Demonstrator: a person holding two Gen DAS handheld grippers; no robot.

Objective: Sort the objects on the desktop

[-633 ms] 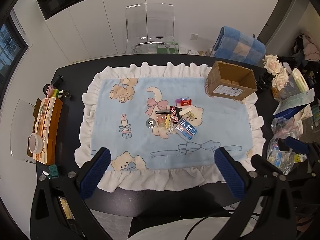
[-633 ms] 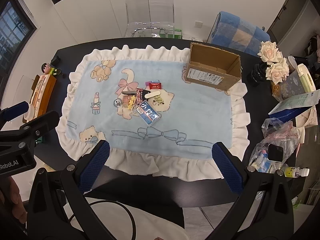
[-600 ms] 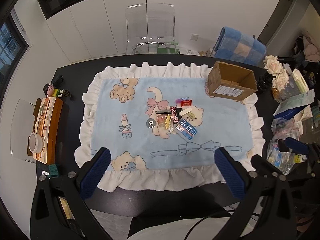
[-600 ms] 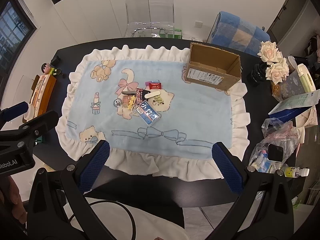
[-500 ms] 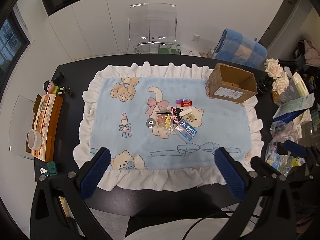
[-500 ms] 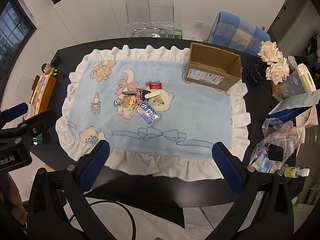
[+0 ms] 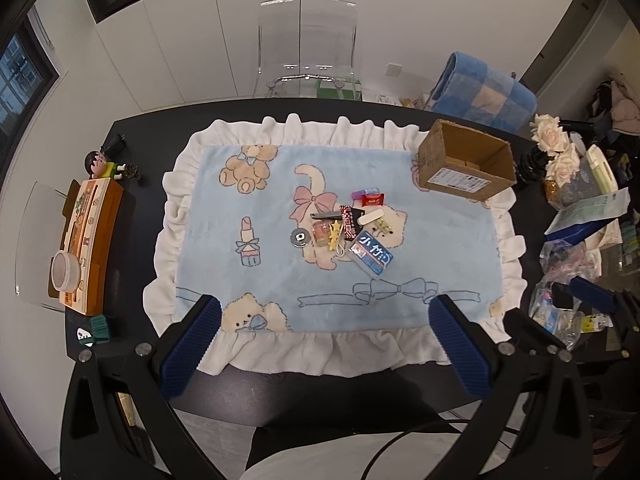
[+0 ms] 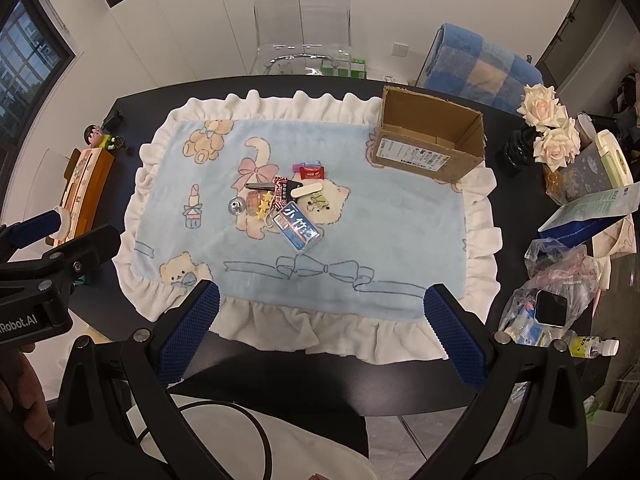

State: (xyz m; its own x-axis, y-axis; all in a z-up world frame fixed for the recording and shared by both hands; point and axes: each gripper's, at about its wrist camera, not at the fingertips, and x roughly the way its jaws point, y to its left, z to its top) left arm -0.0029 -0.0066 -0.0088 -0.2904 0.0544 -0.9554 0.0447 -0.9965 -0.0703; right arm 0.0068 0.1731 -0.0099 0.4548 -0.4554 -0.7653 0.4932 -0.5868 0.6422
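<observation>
Left wrist view: left claw (image 7: 325,342) held above the near edge of the black worktop (image 7: 132,248), blue pads wide apart, nothing between them. A frilly blue blanket (image 7: 280,280) with bear and cat prints covers most of the worktop. The pile of small items (image 7: 348,232) sits near the blanket's centre, on the printed cat: a blue pack with white characters (image 7: 371,257) at the pile's near-right, a red wrapped candy (image 7: 373,199) at its far side, a white oblong piece (image 7: 370,215) beside that, a yellow star clip (image 7: 334,233) in the middle, a round silver disc (image 7: 300,237) at its left, just apart from the rest. An open cardboard box (image 7: 466,162) stands at the blanket's far-right corner, well apart from the pile, top open. Left of the blanket, an orange-brown case (image 7: 90,240) with a white round tub (image 7: 64,272) on it, and a small figurine (image 7: 98,164) beyond it. Right of the blanket, white roses (image 7: 554,148) and plastic bags (image 7: 560,280). Right wrist view: right claw (image 8: 318,334) also over the near frill of the blanket (image 8: 360,240), pads spread wide, empty. The pile (image 8: 284,208) lies left of the blanket's centre; blue pack (image 8: 297,229) on its near side, red candy (image 8: 312,172) on the far side, silver disc (image 8: 236,205) at its left. Cardboard box (image 8: 430,142) at the blanket's far right, interior looks empty where visible. The left claw's body (image 8: 52,276) shows off the blanket's left edge, with part of a hand (image 8: 24,392) below it. A clear chair (image 8: 302,20) stands beyond the worktop (image 8: 400,396).
</observation>
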